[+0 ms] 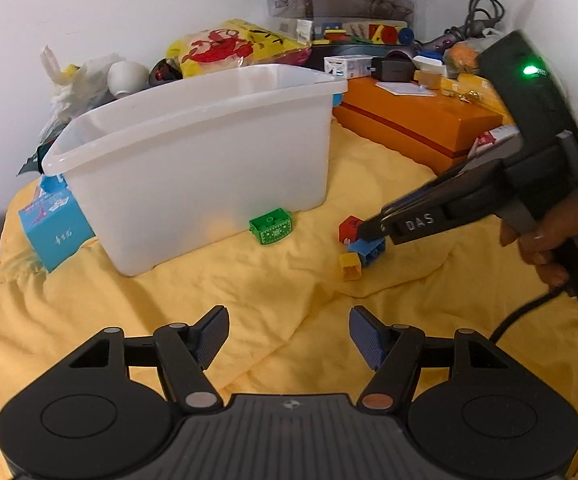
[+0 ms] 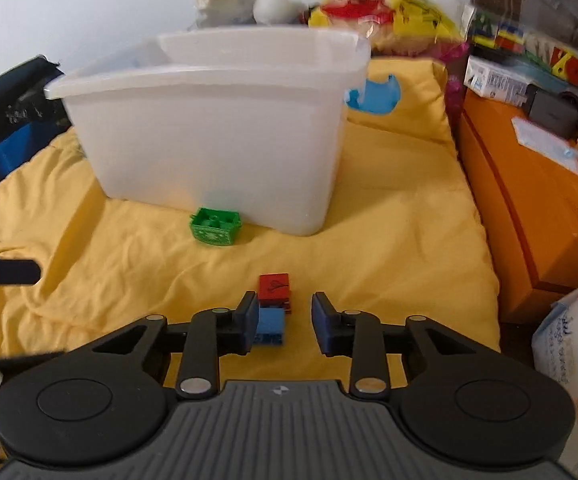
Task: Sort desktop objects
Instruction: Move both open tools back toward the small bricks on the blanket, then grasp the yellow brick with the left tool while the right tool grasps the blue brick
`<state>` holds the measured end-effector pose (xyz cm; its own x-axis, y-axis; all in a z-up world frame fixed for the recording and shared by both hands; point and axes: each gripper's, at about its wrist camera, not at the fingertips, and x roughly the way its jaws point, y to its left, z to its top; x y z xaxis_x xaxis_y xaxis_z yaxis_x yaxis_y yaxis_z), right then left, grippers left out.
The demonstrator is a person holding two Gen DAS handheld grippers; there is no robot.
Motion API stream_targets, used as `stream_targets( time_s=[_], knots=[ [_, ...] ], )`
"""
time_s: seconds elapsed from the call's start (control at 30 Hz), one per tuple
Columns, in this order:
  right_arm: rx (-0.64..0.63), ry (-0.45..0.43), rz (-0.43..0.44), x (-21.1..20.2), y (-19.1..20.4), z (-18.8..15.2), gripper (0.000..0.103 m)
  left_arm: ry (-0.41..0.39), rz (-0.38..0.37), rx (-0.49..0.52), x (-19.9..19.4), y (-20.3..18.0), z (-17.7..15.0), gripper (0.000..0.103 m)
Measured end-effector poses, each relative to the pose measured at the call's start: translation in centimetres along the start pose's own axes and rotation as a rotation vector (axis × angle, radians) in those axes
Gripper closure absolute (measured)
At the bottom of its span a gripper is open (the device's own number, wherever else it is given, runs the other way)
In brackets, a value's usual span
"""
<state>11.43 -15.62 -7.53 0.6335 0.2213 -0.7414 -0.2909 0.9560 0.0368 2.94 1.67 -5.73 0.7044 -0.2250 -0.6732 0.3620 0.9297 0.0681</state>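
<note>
- The white bin's contents stay hidden behind its cloudy wall.
- The blue block is half covered by the right gripper's finger; jaws apart, pressing nothing.
- Left gripper gapes wide — empty.
- Red block, green block lie on rumpled yellow cloth; clutter lines the white wall.

The black left gripper has ribbed blue pads, silver pivot screws and a grooved grey base. The black right gripper bears white "DAS" lettering, a green light and a black cable.
</note>
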Motion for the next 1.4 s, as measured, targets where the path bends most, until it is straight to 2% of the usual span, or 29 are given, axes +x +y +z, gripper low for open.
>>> stream_targets(
  time_s=[0.07, 0.13, 0.2, 0.3, 0.43, 0.53, 0.63, 0.73, 0.8, 0.87, 0.9, 1.07, 1.1, 1.13, 1.17, 1.2, 1.23, 1.4],
  knots=[
    [0.069, 0.046, 0.065, 1.3, -1.4, -0.3, 0.068, 0.005, -0.008, -0.018, 0.1, 0.2, 0.1, 0.033],
    [0.162, 0.076, 0.186, 2.1, -2.8, -0.5, 0.069, 0.007, -0.010, -0.024, 0.1, 0.2, 0.1, 0.033],
    [0.191, 0.092, 0.226, 2.1, -3.0, -0.7, 0.069, 0.011, -0.014, -0.020, 0.2, 0.0, 0.1, 0.033],
    [0.101, 0.076, 0.204, 1.1, -1.8, -1.3, 0.073, 0.015, -0.019, -0.015, 0.4, -0.3, 0.4, 0.033],
    [0.031, 0.043, 0.154, -1.3, -0.7, -2.5, 0.083, 0.008, -0.046, -0.002, 0.9, -0.9, 1.1, 0.033],
    [-0.026, 0.016, 0.132, -3.1, 0.2, -4.4, 0.084, 0.007, -0.059, 0.026, 1.6, -1.6, 1.6, 0.033],
    [-0.067, -0.002, 0.156, -4.5, 0.8, -6.4, 0.084, 0.018, -0.070, 0.043, 2.4, -2.1, 1.8, 0.033],
    [-0.090, 0.009, 0.139, -4.9, 1.4, -7.6, 0.084, 0.019, -0.084, 0.057, 2.7, -2.4, 1.9, 0.033],
    [-0.050, -0.004, 0.149, -5.6, 0.7, -7.9, 0.083, 0.015, -0.094, 0.076, 2.9, -2.6, 2.1, 0.033],
    [-0.002, -0.026, 0.147, -6.3, -0.1, -7.8, 0.074, 0.013, -0.111, 0.092, 3.4, -2.8, 2.6, 0.036],
    [0.005, -0.033, 0.140, -6.7, -0.3, -7.8, 0.074, 0.009, -0.121, 0.101, 3.8, -2.9, 2.9, 0.036],
    [0.017, -0.054, 0.107, -7.2, -0.4, -7.4, 0.074, 0.067, -0.118, 0.159, 6.9, -3.8, 3.4, 0.055],
    [0.014, -0.053, 0.103, -7.2, -0.3, -7.4, 0.074, 0.066, -0.137, 0.149, 7.2, -3.7, 3.2, 0.057],
    [0.008, -0.052, 0.099, -7.3, -0.1, -7.3, 0.074, 0.059, -0.160, 0.135, 7.3, -3.4, 3.1, 0.067],
    [0.004, -0.052, 0.097, -7.4, 0.1, -7.3, 0.074, 0.061, -0.176, 0.124, 7.4, -3.2, 3.2, 0.073],
    [0.002, -0.051, 0.098, -7.3, 0.3, -7.3, 0.073, 0.064, -0.169, 0.122, 7.4, -3.1, 3.3, 0.077],
    [0.001, -0.047, 0.099, -7.2, 0.4, -7.4, 0.073, 0.070, -0.167, 0.121, 7.4, -3.0, 3.4, 0.086],
    [-0.010, -0.042, 0.104, -7.0, 0.9, -7.3, 0.072, 0.104, -0.200, 0.054, 5.8, -1.4, 2.5, 0.085]
  ],
)
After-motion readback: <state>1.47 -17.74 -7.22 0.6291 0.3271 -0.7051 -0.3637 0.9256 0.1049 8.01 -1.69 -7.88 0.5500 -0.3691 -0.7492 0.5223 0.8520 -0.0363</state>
